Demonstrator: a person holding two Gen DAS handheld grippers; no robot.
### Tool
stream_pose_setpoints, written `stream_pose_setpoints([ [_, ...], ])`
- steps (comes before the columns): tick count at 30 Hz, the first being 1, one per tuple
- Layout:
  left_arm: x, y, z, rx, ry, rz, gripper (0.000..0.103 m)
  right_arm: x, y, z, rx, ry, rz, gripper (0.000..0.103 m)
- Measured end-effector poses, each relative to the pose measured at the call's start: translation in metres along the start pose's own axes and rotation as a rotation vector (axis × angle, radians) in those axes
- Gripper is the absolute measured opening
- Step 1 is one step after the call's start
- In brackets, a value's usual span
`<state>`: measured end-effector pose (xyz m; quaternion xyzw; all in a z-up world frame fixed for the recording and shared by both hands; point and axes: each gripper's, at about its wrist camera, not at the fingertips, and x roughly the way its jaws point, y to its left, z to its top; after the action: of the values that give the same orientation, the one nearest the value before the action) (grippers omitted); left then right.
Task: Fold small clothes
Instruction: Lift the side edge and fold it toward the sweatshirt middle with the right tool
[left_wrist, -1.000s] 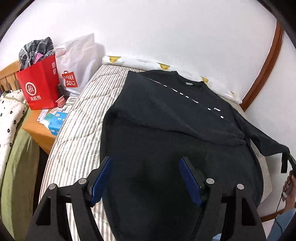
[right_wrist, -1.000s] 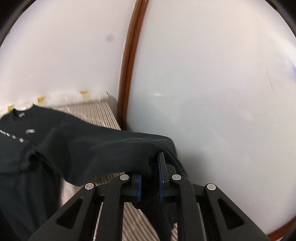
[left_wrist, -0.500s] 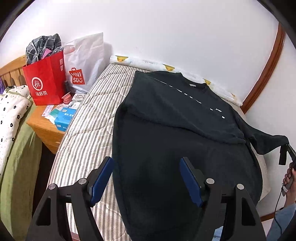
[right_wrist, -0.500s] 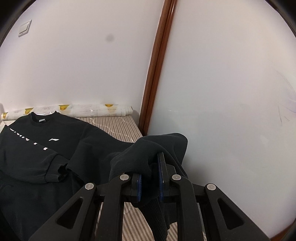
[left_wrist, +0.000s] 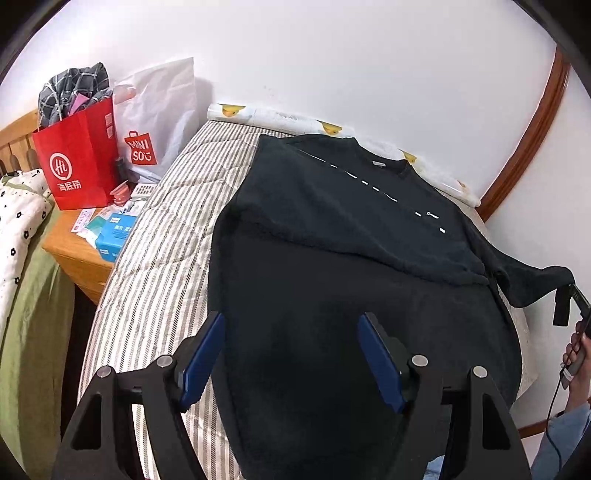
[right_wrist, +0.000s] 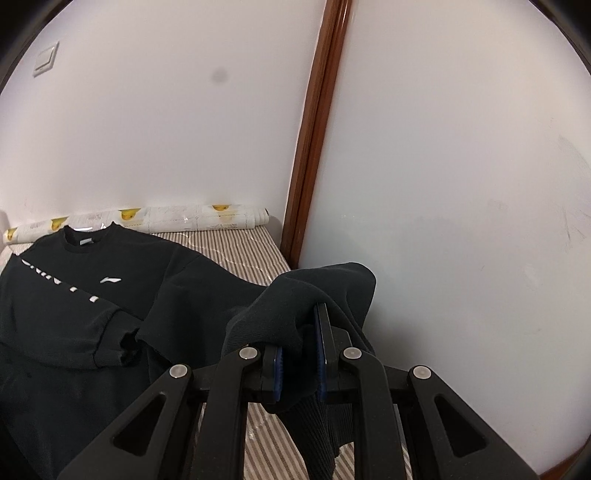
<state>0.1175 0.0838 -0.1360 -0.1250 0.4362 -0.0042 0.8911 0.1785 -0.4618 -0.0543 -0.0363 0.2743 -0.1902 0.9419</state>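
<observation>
- The step in hand looks like the folding-in of a sleeve; the black sweatshirt (left_wrist: 332, 295) lies spread flat on the striped bed (left_wrist: 159, 236), collar at the far end near the wall, and one sleeve already appears folded across the chest
- The right gripper (right_wrist: 299, 354) has its fingers (right_wrist: 321, 343) clamped together on the cuff end of the other sleeve (right_wrist: 306, 295); the cloth bunches over and between them, and the ribbed cuff hangs down below them, clear of the bed
- From those fingers the sleeve runs away to the left and joins the body of the sweatshirt, which lies ahead and to the left of them; the wall stands close on their right
- The left gripper (left_wrist: 291, 354) hovers over the near hem with its fingers (left_wrist: 201, 354) wide apart and nothing between them; the dark cloth lies below and ahead of them, and whether they touch it cannot be told
- The next move probably calls for carrying the held cuff leftward over the chest and laying the sleeve flat before letting go; the free fingers could pin the body so it does not drag
- The likely risk is the sleeve twisting or the cuff curling under as it lands
</observation>
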Motion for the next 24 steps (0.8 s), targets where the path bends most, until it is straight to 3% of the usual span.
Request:
stream_pose_setpoints([
  [4,0.007,0.000,0.006,-0.007,0.003,-0.012,0.072,-0.002,0.012,0.017,0.000,-0.022,0.031,0.013],
  [8,0.016,0.000,0.012,-0.006,0.007,-0.013,0.072,-0.019,0.051,0.042,-0.041,-0.089,0.122,0.013],
  [17,0.024,0.020,0.024,-0.015,-0.001,0.009,0.072,-0.047,0.196,0.084,-0.139,-0.164,0.390,0.014],
  [24,0.031,0.050,0.024,-0.063,0.019,0.035,0.072,-0.039,0.316,0.059,-0.307,-0.106,0.530,0.014],
])
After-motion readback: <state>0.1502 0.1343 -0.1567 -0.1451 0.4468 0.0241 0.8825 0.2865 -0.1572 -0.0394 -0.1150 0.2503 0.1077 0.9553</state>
